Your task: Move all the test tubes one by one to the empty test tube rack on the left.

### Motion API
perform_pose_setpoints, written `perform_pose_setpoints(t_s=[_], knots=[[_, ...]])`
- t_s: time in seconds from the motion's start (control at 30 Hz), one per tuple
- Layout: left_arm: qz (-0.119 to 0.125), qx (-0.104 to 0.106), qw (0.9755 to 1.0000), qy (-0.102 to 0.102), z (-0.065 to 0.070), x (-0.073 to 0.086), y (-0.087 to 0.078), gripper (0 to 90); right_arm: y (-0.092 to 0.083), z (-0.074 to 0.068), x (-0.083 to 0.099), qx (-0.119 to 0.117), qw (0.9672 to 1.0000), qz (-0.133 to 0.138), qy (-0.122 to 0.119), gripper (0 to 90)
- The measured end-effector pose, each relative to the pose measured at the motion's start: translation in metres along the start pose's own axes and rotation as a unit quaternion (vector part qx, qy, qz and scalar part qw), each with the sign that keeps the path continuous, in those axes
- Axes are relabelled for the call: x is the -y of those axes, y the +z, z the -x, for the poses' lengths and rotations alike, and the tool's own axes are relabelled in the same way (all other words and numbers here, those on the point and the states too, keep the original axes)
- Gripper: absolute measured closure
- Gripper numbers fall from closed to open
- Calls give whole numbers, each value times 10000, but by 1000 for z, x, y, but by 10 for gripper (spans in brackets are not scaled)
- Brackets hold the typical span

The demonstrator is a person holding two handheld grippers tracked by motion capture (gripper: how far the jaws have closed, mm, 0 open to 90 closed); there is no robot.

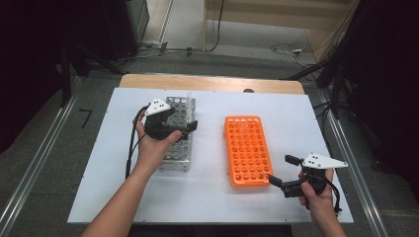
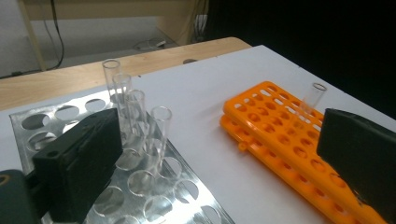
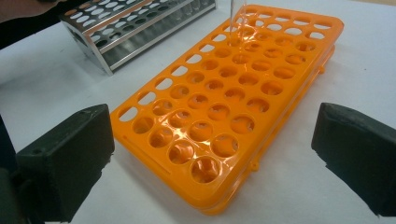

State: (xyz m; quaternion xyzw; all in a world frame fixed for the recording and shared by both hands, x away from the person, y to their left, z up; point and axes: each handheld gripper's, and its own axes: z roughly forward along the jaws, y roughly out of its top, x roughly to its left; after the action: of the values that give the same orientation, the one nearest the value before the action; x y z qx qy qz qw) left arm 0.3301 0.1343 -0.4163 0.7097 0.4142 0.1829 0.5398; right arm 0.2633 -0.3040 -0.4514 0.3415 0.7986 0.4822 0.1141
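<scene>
The work in hand is judged to be the moving of clear test tubes from the metal rack (image 1: pixel 179 132) to the orange rack (image 1: pixel 247 149) on the white table (image 1: pixel 296 118). One tube (image 2: pixel 309 106) is seen standing upright in a hole toward the far end of the orange rack, so one transfer appears done. Four tubes (image 2: pixel 136 119) are left in a row along the metal rack's far part, though more may be hidden by glare. The left gripper (image 1: pixel 184 129) is held over the metal rack with its jaws spread wide and nothing between them; the nearest tube stands just beyond the left jaw. The right gripper (image 1: pixel 284 173) is held released and empty just beside the orange rack's near corner. Most of the task is therefore judged to remain.
</scene>
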Motion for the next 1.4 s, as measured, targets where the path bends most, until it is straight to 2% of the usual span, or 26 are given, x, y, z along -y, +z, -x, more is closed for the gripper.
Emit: perform_pose_setpoints(t_s=[0.17,0.4,0.7,0.87,1.1,1.4], knots=[[48,76,9998,161,6,10,-15,0,1,-1,-2,22,10000,2,14,0],[182,80,9996,178,9,27,-39,0,3,-2,-5,10,10000,21,22,0],[284,119,9993,191,14,40,-65,0,9,-2,-17,28,10000,45,8,0],[279,179,9992,233,17,50,-72,0,12,0,-25,85,9999,88,47,0],[271,264,9991,182,19,60,-79,0,17,6,-39,166,9997,110,103,0],[261,344,9989,180,22,69,-83,0,42,13,-54,131,9999,37,89,0]])
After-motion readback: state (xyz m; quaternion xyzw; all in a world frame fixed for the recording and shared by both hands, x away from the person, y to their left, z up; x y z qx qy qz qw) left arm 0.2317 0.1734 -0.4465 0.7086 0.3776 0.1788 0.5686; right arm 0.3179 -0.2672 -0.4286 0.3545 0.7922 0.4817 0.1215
